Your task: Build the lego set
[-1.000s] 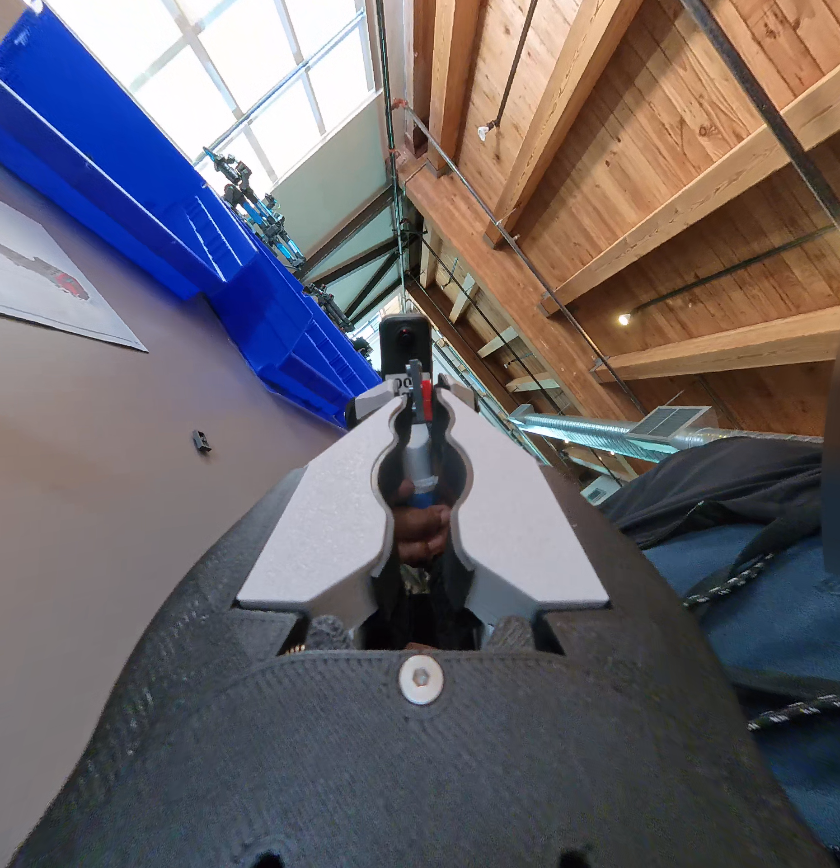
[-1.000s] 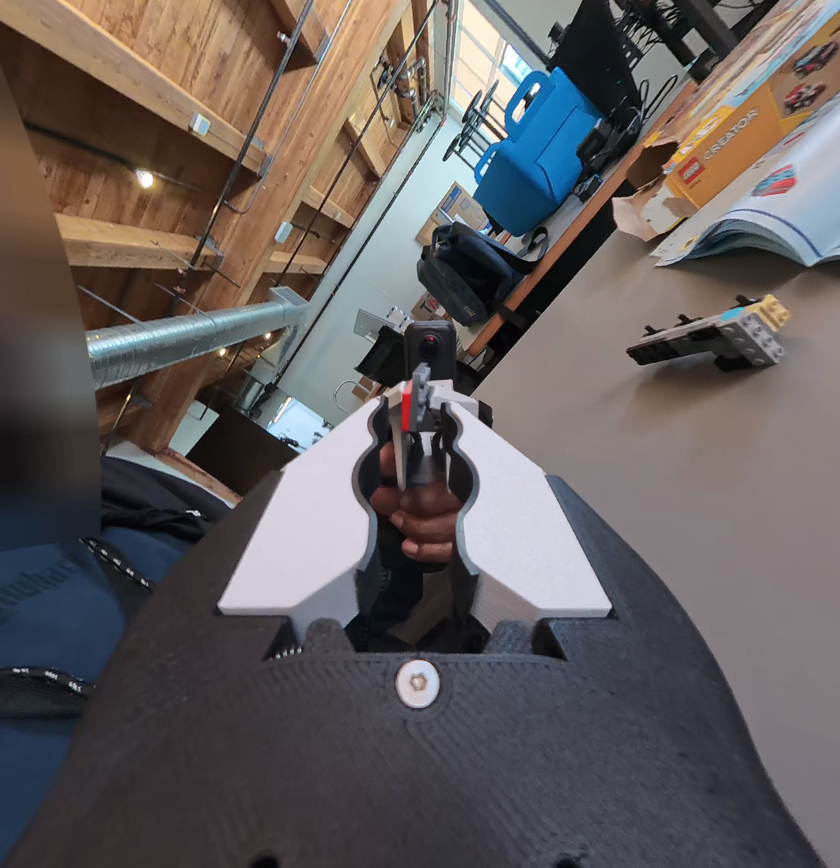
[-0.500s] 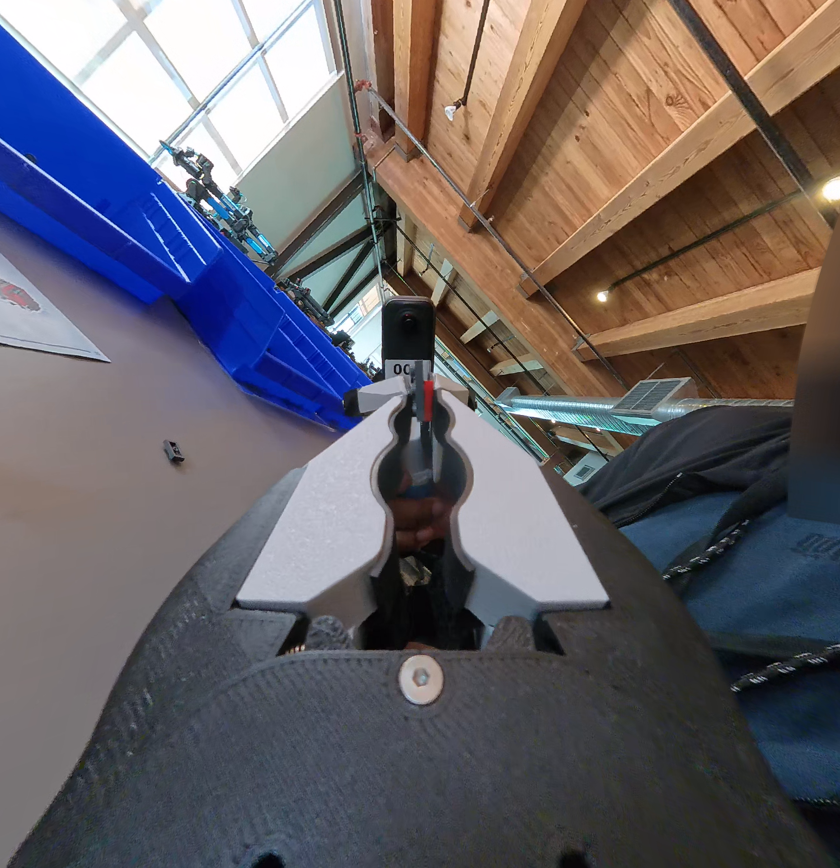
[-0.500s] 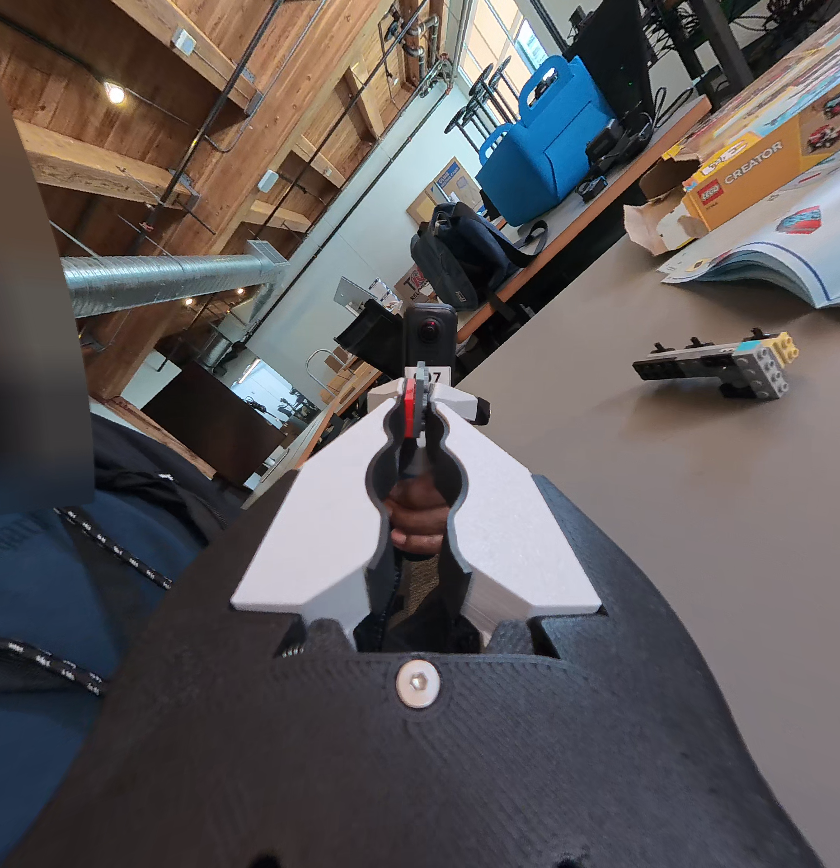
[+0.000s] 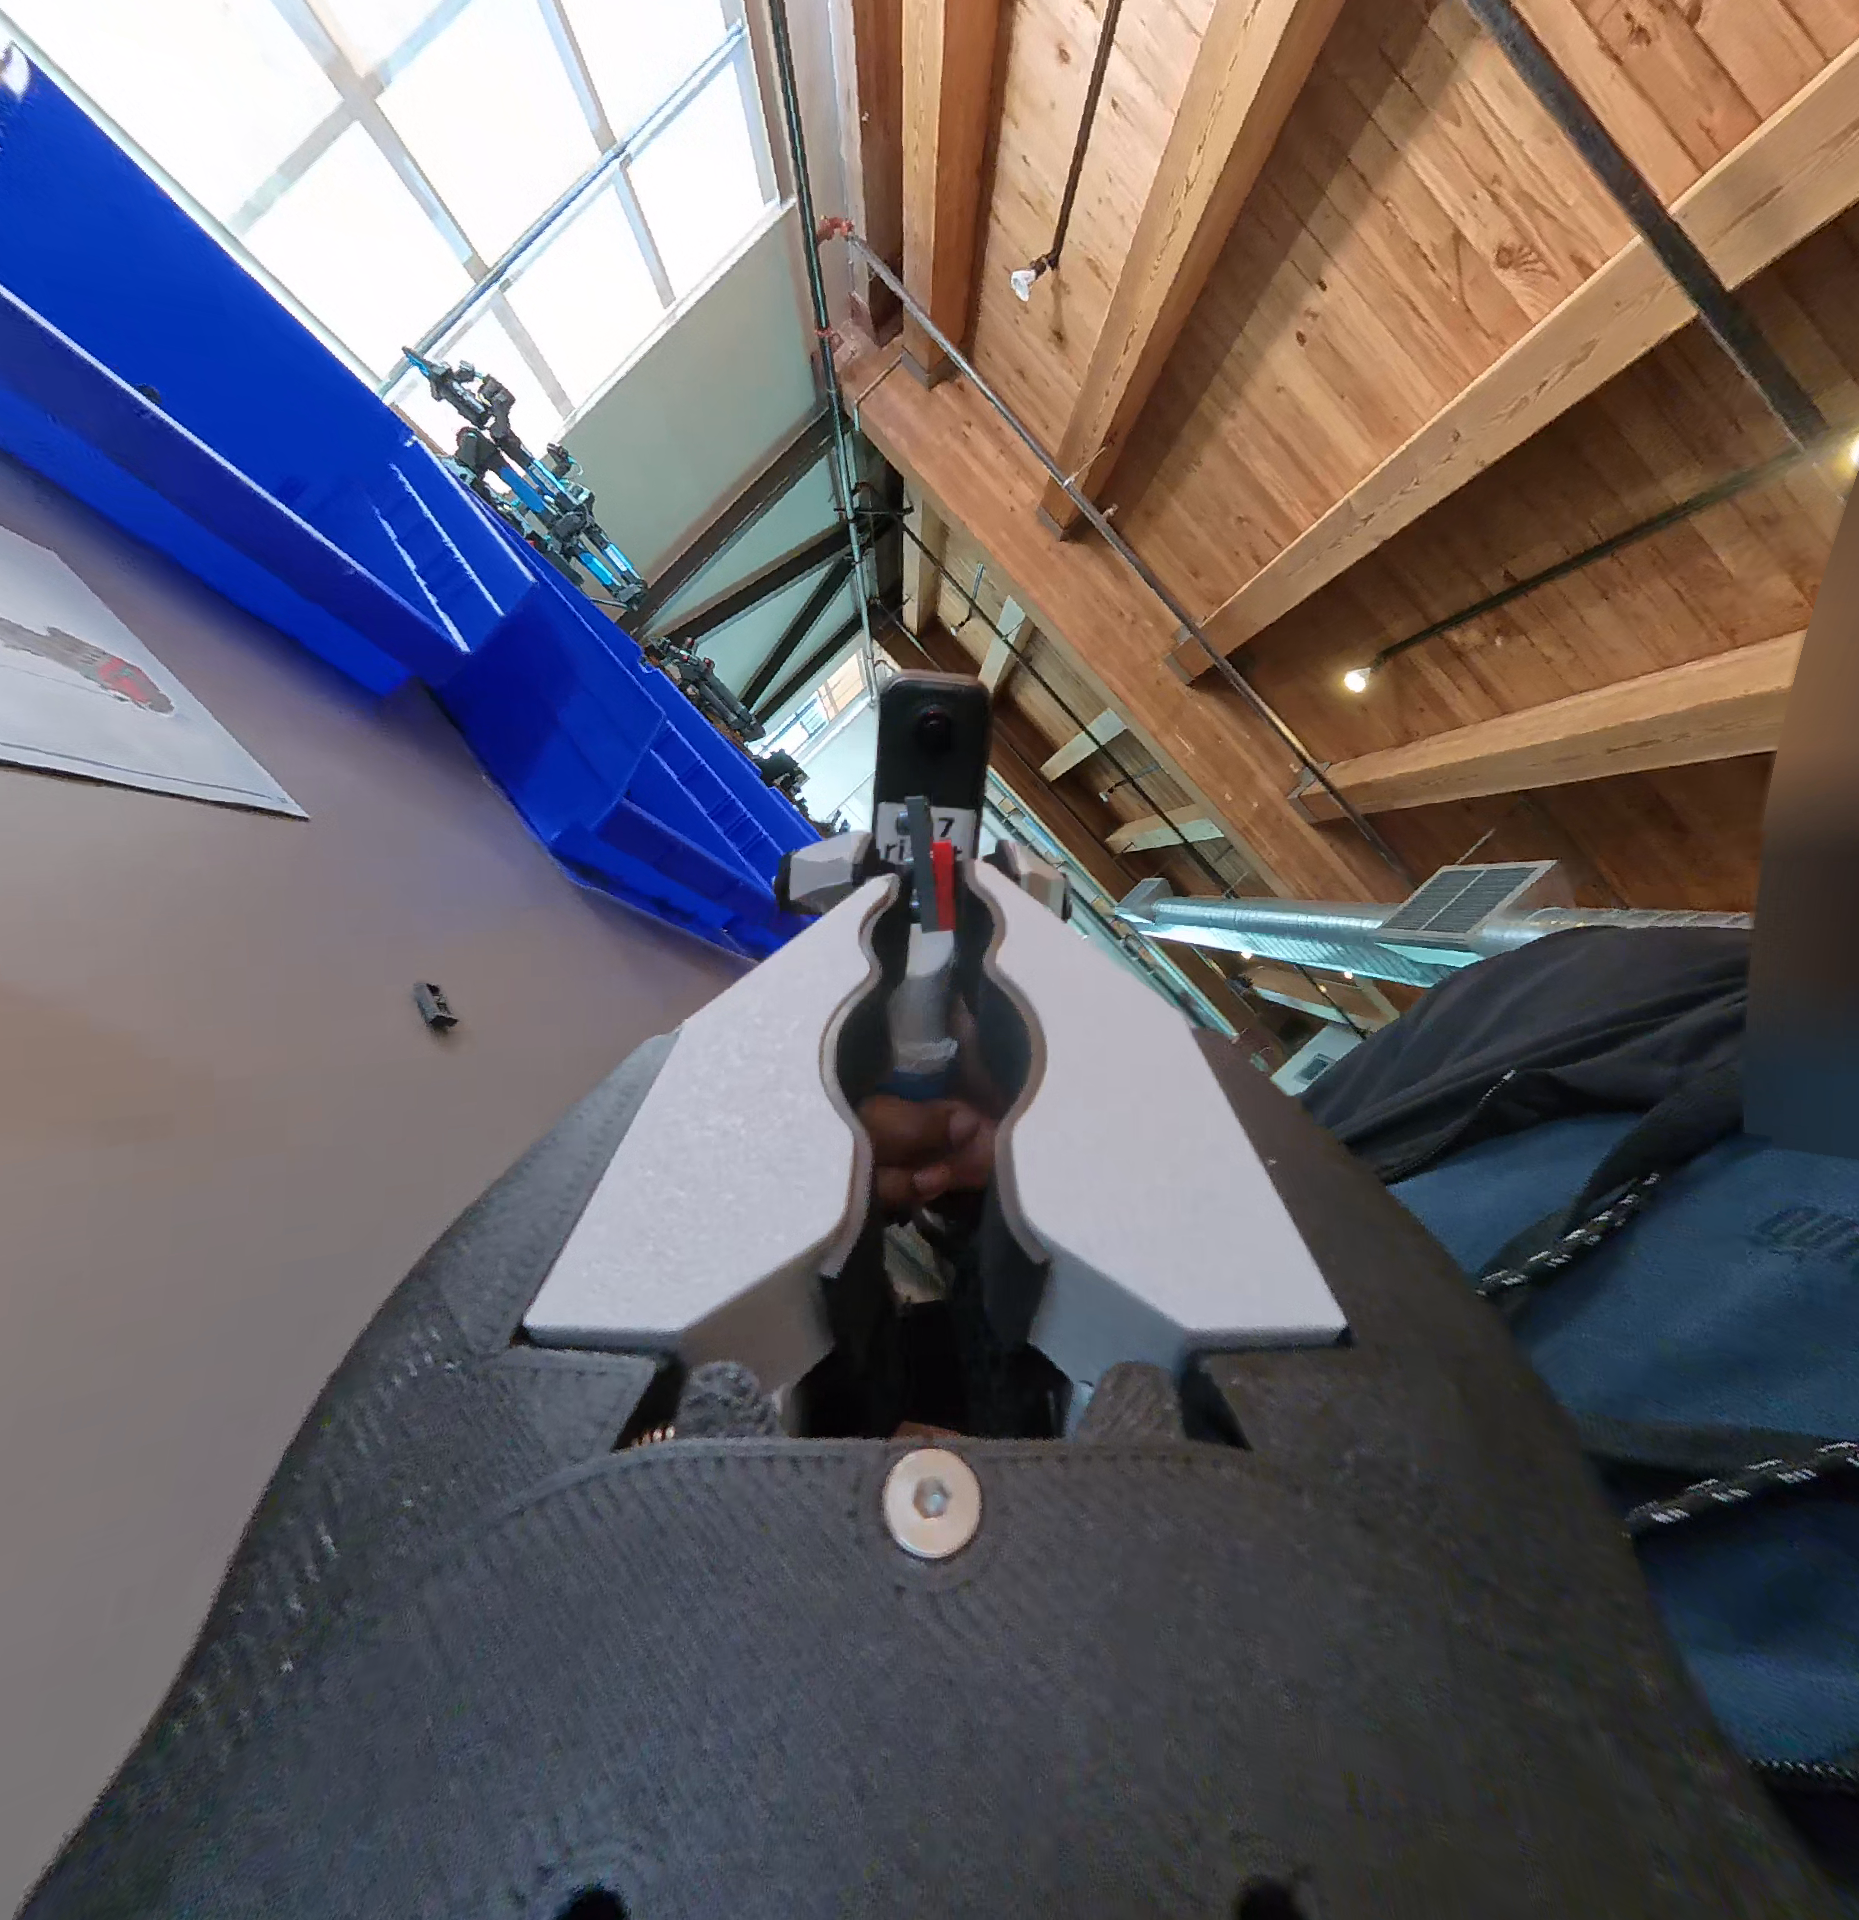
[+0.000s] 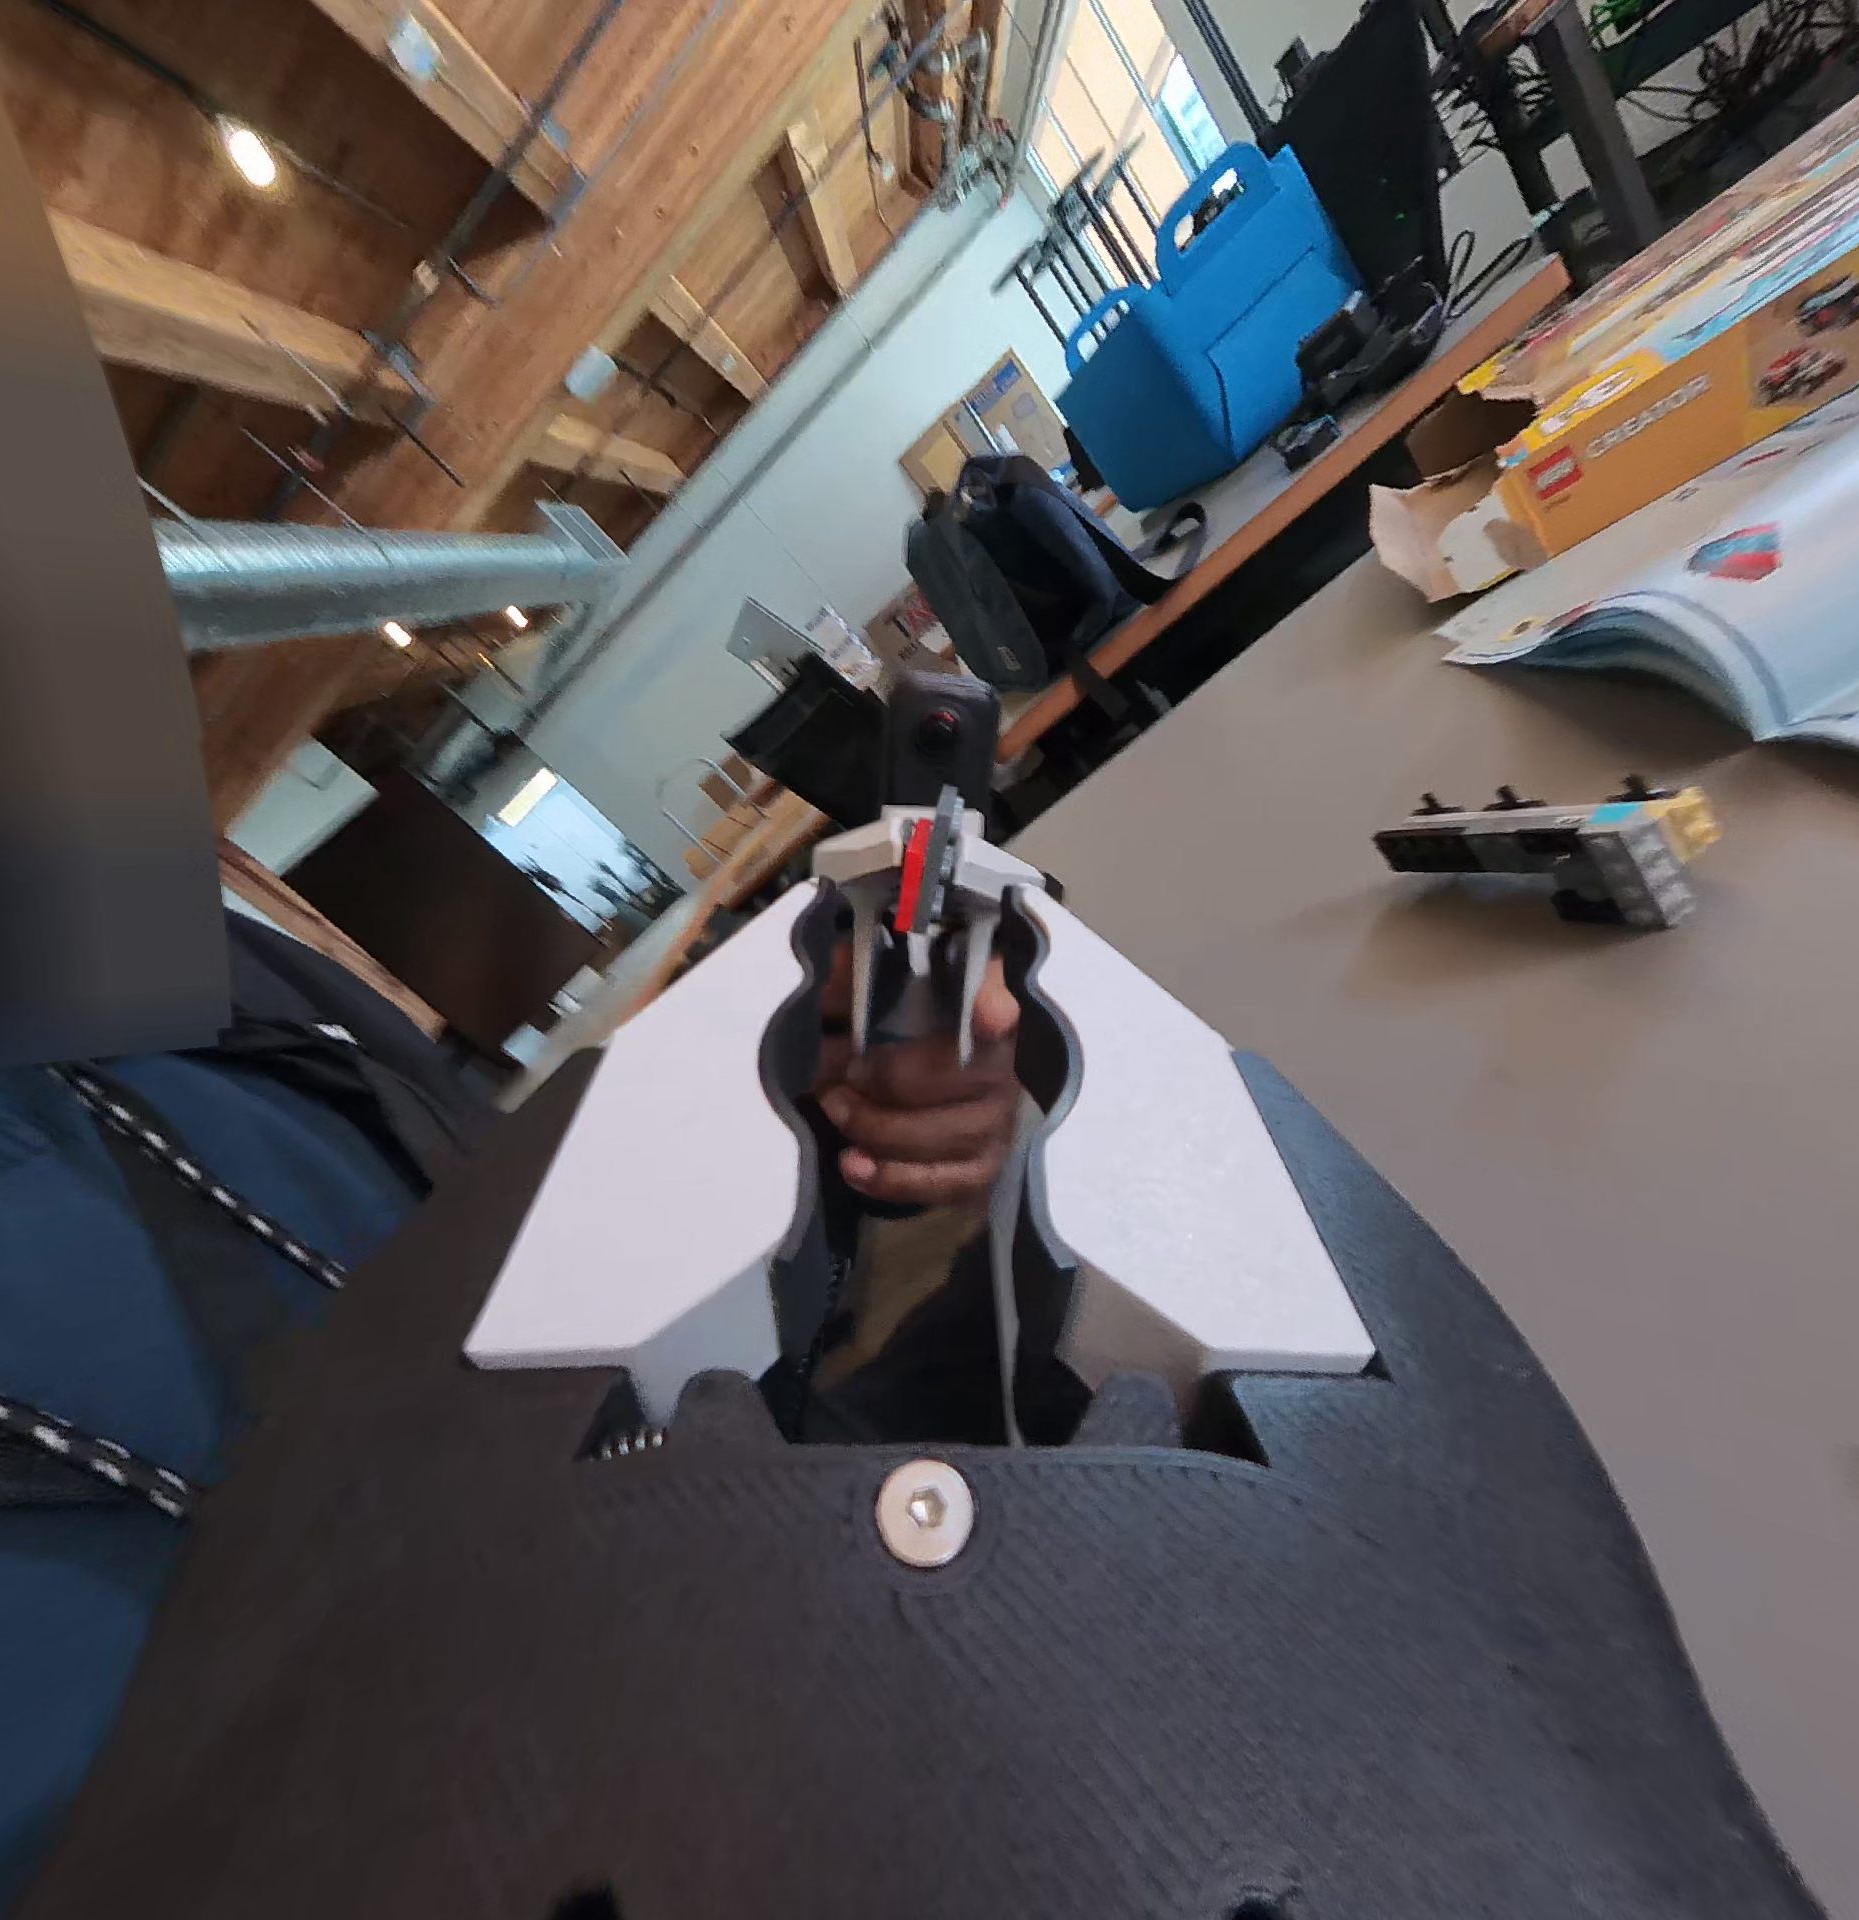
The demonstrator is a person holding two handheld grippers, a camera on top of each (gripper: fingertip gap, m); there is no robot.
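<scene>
My left gripper (image 5: 930, 883) is shut on a small red and grey lego piece (image 5: 943, 878), held in the air above the table. My right gripper (image 6: 920, 904) faces it tip to tip. Its jaws stand apart on either side of the same piece (image 6: 917, 878) without pinching it. A partly built lego assembly (image 6: 1548, 857) of black, grey, light blue and tan bricks lies on the brown table (image 6: 1320, 1143), to the right of the right gripper. A small dark loose piece (image 5: 434, 1006) lies on the table left of the left gripper.
Blue storage bins (image 5: 281, 540) line the table's far edge. A printed sheet (image 5: 73, 686) lies in front of them. An open instruction booklet (image 6: 1735, 644) and the set's yellow box (image 6: 1652, 416) lie at the right. A person in a dark blue top sits close behind both grippers. The tips of both grippers are at nearly the same place. Left tips and right tips are each some 15 centimeters from the partly built lego assembly (image 6: 1548, 857).
My right gripper was shut on the red and grey piece together with the left one; its jaws have now opened. The left gripper keeps its hold. Both views have tilted slightly.
</scene>
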